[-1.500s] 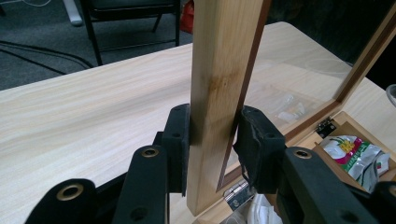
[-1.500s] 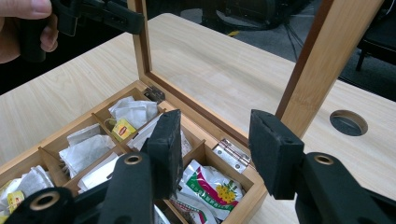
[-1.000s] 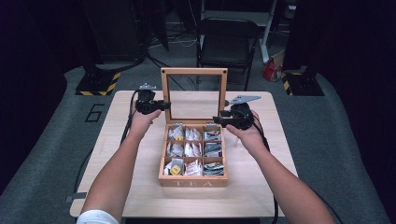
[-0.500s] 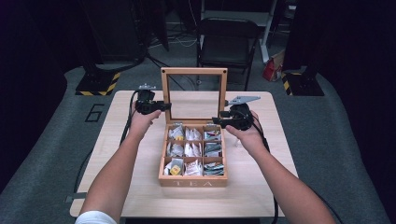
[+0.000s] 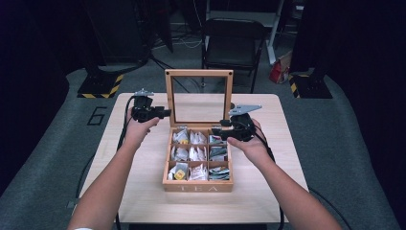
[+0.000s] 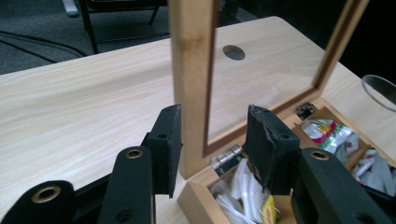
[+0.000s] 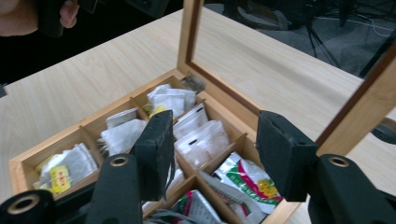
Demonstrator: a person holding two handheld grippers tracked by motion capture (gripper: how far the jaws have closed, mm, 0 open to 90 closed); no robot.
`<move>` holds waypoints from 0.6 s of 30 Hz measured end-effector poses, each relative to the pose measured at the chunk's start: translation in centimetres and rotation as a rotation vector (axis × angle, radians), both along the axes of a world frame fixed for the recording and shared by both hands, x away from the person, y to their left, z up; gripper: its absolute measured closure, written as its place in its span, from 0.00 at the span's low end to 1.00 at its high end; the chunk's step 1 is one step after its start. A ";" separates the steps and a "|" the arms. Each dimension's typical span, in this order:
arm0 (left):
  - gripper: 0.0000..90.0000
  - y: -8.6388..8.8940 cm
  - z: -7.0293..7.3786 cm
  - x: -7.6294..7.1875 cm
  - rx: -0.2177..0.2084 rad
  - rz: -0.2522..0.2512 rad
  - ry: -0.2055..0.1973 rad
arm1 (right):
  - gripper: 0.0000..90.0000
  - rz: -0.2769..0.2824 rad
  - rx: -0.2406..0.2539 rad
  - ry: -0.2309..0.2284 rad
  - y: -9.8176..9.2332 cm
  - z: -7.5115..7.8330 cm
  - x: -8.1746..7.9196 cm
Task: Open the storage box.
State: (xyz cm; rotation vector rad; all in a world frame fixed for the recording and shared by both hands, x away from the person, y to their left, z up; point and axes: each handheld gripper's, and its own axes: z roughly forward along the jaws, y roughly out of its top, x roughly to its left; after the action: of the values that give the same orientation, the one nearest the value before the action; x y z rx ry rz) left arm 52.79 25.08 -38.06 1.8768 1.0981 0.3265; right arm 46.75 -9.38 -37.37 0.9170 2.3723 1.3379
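Wooden tea box (image 5: pixel 197 184) sits mid-worktop (image 5: pixel 119 191), nine compartments in a three-by-three grid stuffed with tea sachets (image 5: pixel 190 154), "TEA" lettered on the front wall. Glass-paned lid (image 5: pixel 198 73) stands upright off the rear edge, pane facing 6 o'clock; box front points to 6, hinge line runs 9–3. Footprint is near square, slightly longer 12–6.

Left gripper (image 5: pixel 166 113) at 10 o'clock of the box, beside the lid's left frame post. Left gripper view: fingers (image 6: pixel 170 140) have just been opening – they straddle the post with a gap on both sides, not pressing. It also shows the hinge (image 6: pixel 227 156), which the high view is too small to show.

Right gripper (image 5: pixel 215 132) over the back-right compartments at 2 o'clock. Fingers (image 7: pixel 156 149) moderately wide and just widened, nothing between them.
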 end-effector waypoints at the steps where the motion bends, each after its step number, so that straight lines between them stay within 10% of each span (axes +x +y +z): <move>1: 0.63 0.0 0.1 -0.3 0.002 -0.005 -0.001 | 0.50 0.008 -0.006 -0.002 0.1 0.0 -0.2; 18: 0.63 1.2 0.8 -4.5 0.011 -0.020 -0.044 | 0.57 0.078 -0.030 -0.005 1.8 -0.5 -2.7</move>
State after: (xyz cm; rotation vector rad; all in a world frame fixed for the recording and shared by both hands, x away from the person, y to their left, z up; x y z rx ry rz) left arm 48.34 26.30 -37.24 1.8807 1.0500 0.3613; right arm 44.04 -7.58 -37.86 0.8191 2.4410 1.3271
